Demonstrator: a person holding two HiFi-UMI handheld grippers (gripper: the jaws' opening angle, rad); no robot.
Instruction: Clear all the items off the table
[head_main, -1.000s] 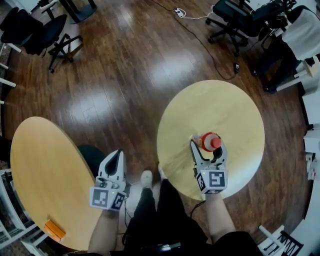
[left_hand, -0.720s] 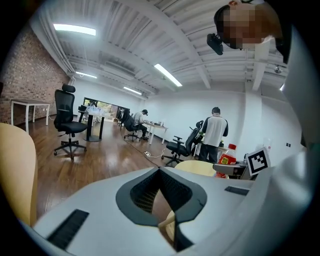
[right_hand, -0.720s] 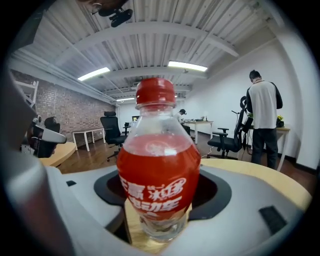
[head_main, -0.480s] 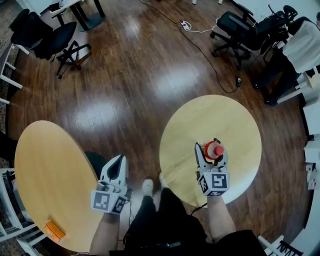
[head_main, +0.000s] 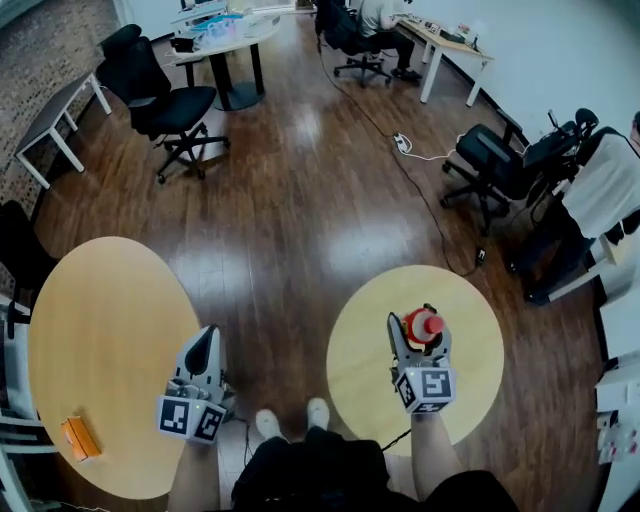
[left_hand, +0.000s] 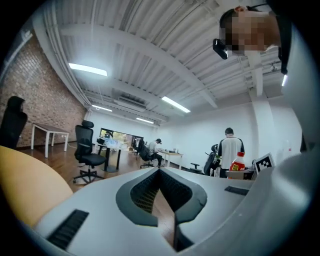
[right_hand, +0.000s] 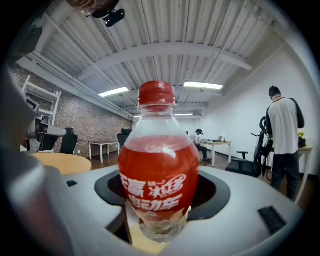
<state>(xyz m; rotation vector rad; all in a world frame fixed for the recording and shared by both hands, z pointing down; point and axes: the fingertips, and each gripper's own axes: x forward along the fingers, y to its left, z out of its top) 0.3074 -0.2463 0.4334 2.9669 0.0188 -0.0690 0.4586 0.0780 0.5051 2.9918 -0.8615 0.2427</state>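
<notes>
Table (head_main: 472, 335) beneath: bottle (right_hand: 159, 170), judged full, slick, squashable, is clamped mid-body by just-closed right gripper (head_main: 418, 340); left gripper (head_main: 205, 342) is clenched empty.

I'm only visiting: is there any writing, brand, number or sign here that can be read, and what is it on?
Red label on the bottle: two rows of white Chinese characters, too warped and blurred to quote reliably.
The two marker cubes: black-and-white square patterns only, no letters or numbers.
The orange box: any print is too small to read.
Nothing else legible.
</notes>
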